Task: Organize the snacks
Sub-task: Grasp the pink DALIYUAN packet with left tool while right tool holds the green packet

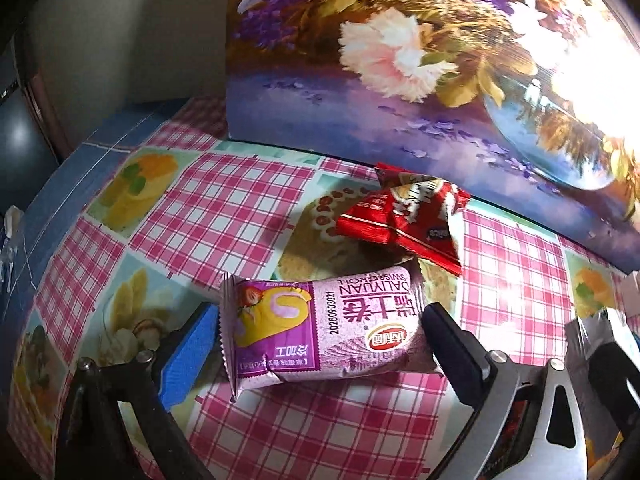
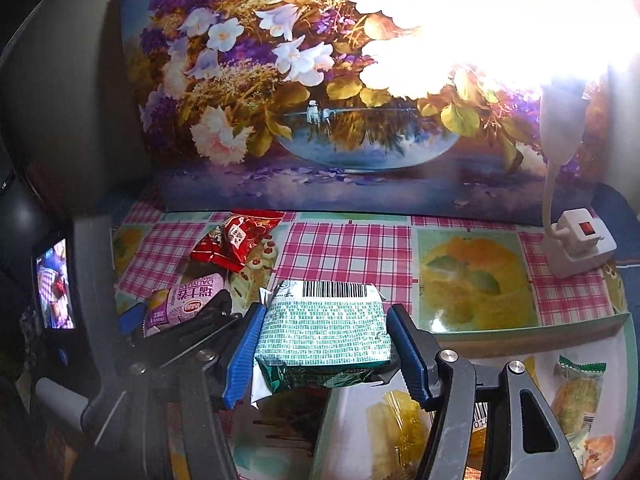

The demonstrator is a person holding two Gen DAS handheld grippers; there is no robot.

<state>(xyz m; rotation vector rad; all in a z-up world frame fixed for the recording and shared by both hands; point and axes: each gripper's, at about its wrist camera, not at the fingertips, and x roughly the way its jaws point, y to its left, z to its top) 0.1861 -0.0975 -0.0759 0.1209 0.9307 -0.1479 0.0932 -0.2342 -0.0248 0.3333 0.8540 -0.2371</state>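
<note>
My left gripper (image 1: pixel 320 340) is shut on a purple Swiss roll pack (image 1: pixel 324 328), held across both fingers just above the checked tablecloth; it also shows in the right wrist view (image 2: pixel 184 300). A red snack pack (image 1: pixel 404 216) lies on the table just beyond it, also visible in the right wrist view (image 2: pixel 236 240). My right gripper (image 2: pixel 324 344) is shut on a green-and-white snack pack (image 2: pixel 324 332), barcode facing up, above the edge of a box (image 2: pixel 532 330) that holds several wrapped snacks (image 2: pixel 576 396).
A floral picture board (image 2: pixel 320 120) stands along the back of the table. A white power socket with cord (image 2: pixel 576 240) sits at the right. A bright lamp glares at the upper right. A small screen (image 2: pixel 56 284) stands at the left.
</note>
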